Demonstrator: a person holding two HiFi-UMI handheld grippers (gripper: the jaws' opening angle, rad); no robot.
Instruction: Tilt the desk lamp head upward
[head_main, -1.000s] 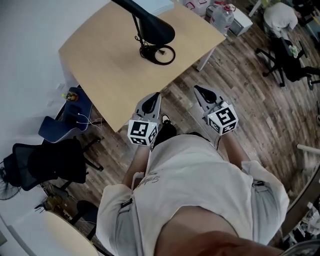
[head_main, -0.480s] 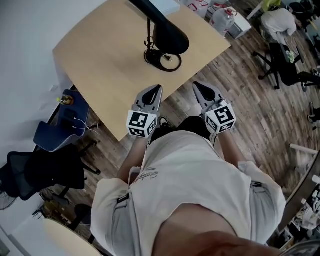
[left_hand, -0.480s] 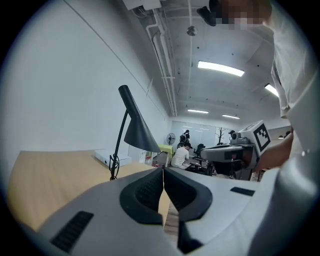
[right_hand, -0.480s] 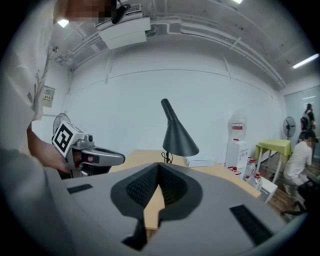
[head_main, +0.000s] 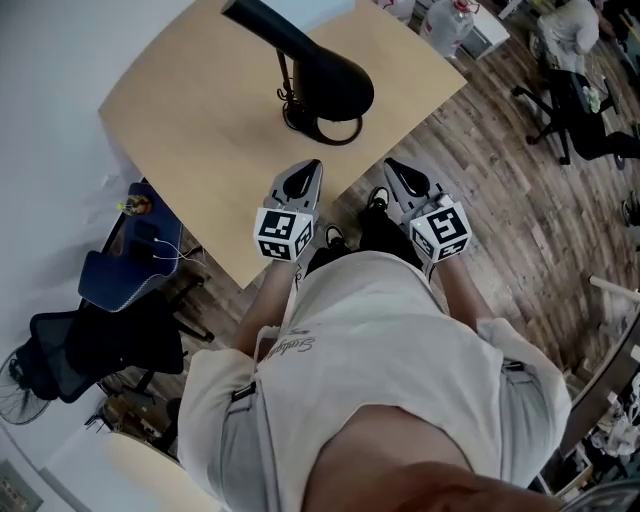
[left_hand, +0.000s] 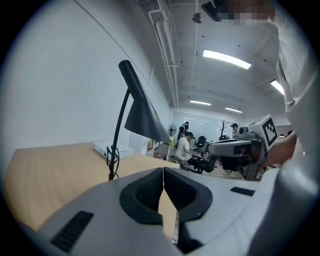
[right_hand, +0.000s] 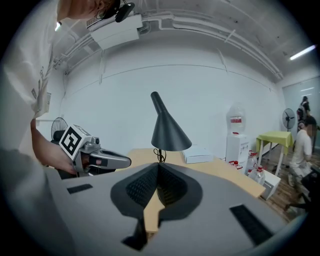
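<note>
closest in, the person's white shirt fills the bottom of the head view, and both arms reach forward with a gripper in each hand. the left gripper shows over the near edge of the table, and the left gripper view makes it plain: jaws pressed together tip to tip, nothing between them. the right gripper sits just beside it, past the table's edge and over the wood floor, and its jaws are likewise closed on nothing, meeting at the tip. each carries its marker cube at the back, facing up toward the head camera. neither gripper touches anything. a little further on, the desk lamp stands on the pale wooden table, apart from both grippers. its black ring base sits toward the table's right-hand side, a thin stem rises from it with a cable looped round, and the black cone-shaped lamp head hangs over the base with its wide mouth angled down. in the right gripper view the cone shows right above the closed jaws, wide end downward. behind the lamp a flat white box lies on the table. further off, a water dispenser stands by the white wall, and left of the table in the head view a blue chair and a black chair sit on the floor.
</note>
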